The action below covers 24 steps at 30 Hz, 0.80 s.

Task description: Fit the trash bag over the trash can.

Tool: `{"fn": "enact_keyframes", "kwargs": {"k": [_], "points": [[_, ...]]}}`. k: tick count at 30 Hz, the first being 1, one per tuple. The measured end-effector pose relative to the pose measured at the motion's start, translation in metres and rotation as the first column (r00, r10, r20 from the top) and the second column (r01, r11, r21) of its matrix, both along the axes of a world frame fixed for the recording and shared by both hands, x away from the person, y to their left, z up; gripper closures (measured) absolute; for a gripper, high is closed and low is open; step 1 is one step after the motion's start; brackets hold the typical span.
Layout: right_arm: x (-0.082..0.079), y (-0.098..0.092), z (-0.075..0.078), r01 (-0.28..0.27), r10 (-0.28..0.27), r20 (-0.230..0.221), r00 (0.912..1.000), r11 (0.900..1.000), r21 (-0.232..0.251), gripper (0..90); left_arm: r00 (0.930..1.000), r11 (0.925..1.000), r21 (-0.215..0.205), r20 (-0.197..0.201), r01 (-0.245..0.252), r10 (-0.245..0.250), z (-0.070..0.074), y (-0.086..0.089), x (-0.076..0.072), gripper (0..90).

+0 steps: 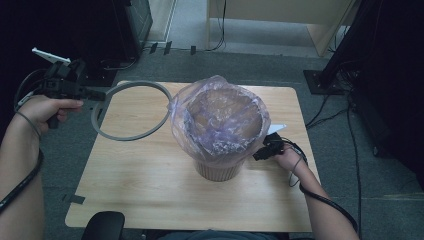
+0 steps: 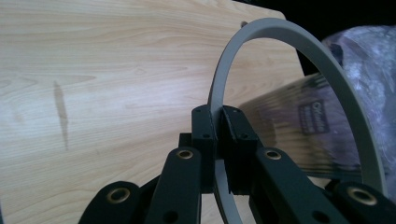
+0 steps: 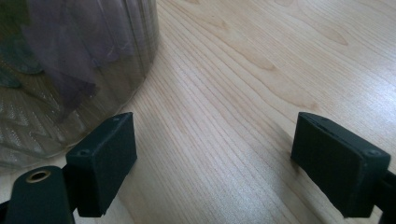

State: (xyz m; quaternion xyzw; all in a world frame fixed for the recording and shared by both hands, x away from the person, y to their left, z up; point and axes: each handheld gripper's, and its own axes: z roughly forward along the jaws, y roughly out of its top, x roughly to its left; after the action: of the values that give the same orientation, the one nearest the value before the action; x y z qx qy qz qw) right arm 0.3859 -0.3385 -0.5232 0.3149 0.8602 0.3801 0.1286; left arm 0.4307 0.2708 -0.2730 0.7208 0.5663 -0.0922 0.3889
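Clamped edge-on between the left gripper point(image 2: 218, 140) jaws, grey ring point(image 1: 131, 110) raised at nine o'clock of the bagged bin point(image 1: 218, 131), likely light, stiff and smooth, best pinched on its flat band; right gripper point(image 3: 212, 163) agape, empty, at four o'clock.

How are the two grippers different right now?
The left gripper is shut on the grey ring and held up above the table's left edge; the right gripper is open, holds nothing, and sits low on the table beside the bin. Both have black jaws.
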Motion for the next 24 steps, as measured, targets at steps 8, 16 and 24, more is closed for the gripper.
{"fn": "enact_keyframes", "kwargs": {"k": [8, 16, 24], "points": [[0.0, 0.0, 0.0, -0.003, 0.003, 0.001, 1.0, 1.0, 0.0, 13.8, 0.9999, 0.9999, 0.006, 0.006, 0.013, -0.013, 0.016, -0.004, 0.001, 84.4], [0.001, 0.0, 0.0, -0.004, 0.004, 0.0, 1.0, 1.0, -0.001, 13.6, 0.9986, 0.9992, 0.002, 0.032, 0.041, -0.041, 0.04, -0.011, 0.001, 84.5], [0.001, 0.0, 0.0, -0.005, 0.005, 0.002, 1.0, 1.0, -0.001, 13.5, 0.9949, 0.9965, -0.003, 0.057, 0.083, -0.083, 0.05, -0.028, 0.003, 84.5]]}}
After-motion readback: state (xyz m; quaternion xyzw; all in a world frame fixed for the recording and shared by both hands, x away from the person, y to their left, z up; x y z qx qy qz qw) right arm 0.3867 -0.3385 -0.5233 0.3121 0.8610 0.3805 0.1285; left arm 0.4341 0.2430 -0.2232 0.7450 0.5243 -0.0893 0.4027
